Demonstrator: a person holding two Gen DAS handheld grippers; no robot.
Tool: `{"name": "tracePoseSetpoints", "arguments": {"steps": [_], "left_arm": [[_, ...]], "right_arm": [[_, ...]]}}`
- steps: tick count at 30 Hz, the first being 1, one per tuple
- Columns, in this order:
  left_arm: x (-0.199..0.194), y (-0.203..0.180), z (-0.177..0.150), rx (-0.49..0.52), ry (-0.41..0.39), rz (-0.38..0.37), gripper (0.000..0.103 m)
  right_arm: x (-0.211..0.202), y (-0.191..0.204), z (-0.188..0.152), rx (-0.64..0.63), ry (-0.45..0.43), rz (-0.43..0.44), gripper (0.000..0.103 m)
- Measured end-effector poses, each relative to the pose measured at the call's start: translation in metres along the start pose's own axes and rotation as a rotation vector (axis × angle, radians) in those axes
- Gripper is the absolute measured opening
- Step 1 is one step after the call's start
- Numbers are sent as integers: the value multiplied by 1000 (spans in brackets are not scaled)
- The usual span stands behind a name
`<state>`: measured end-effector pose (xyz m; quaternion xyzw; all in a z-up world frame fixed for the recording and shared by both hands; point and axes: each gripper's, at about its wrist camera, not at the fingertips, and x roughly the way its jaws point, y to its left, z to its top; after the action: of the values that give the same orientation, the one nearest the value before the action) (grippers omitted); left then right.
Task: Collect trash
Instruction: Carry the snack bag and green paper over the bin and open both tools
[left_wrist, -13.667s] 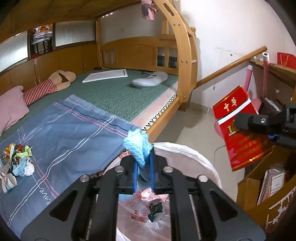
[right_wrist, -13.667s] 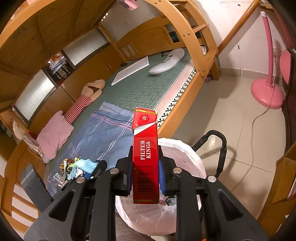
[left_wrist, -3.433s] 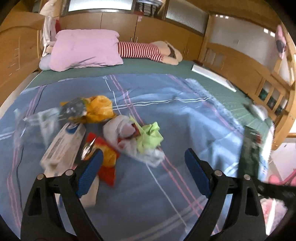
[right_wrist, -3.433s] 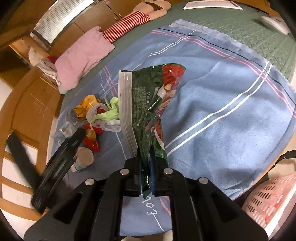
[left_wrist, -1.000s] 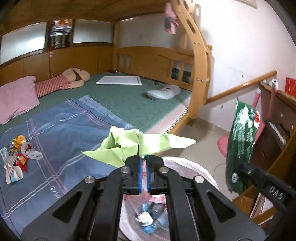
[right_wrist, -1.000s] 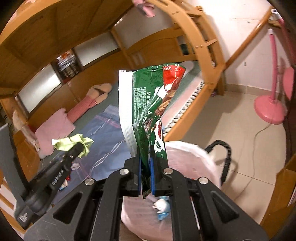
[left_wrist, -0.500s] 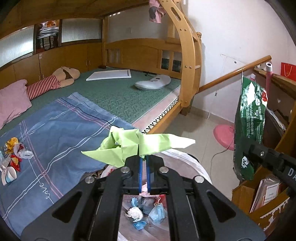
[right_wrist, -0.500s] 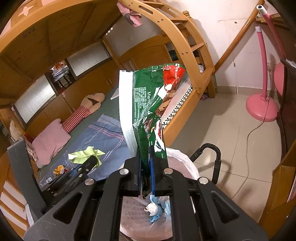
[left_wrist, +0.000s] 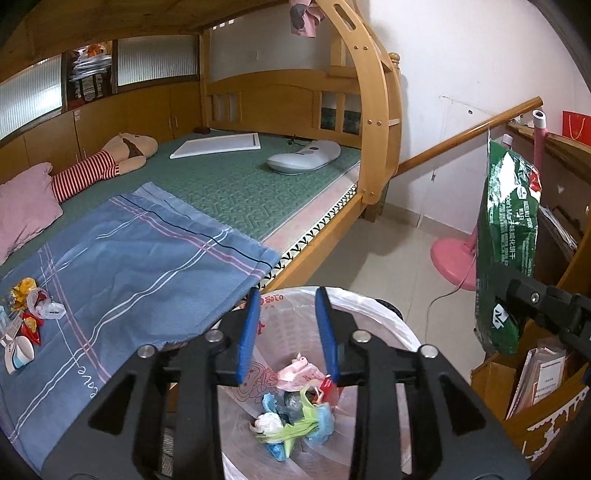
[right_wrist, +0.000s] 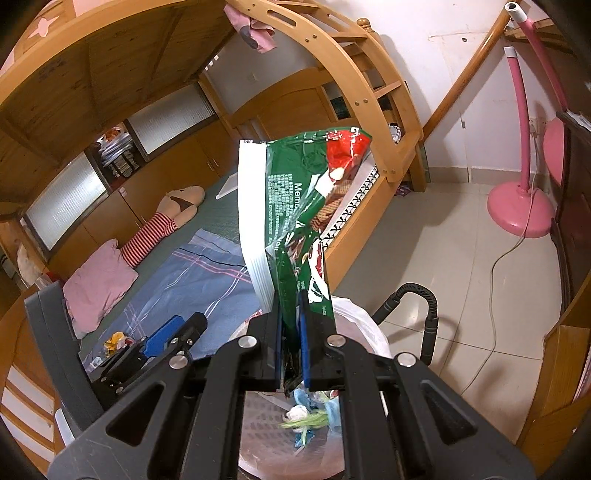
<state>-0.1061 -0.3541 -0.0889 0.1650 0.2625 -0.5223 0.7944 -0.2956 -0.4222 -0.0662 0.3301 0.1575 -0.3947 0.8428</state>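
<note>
Trash here means thin film and paper: the green snack wrapper (right_wrist: 295, 229) stands up out of the right tongs (right_wrist: 290, 354), clamped at its lower edge, directly above the lined bin (left_wrist: 384, 321). It looks featherlight, crinkly and floppy, likely slick, so that pinch near a folded edge seems wise. The left tongs (left_wrist: 286, 328) are opening with nothing between them; green paper (left_wrist: 295, 430) lies below in the bin.
</note>
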Motion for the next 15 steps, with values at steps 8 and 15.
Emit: {"name": "tracePoseSetpoints", "arguments": {"steps": [8, 15], "left_arm": [[-19, 15, 1, -29, -49, 44, 58], [-38, 45, -1, -81, -79, 119, 58]], "right_arm": [[8, 5, -4, -28, 34, 16, 10], [37, 9, -20, -45, 142, 14, 11]]}}
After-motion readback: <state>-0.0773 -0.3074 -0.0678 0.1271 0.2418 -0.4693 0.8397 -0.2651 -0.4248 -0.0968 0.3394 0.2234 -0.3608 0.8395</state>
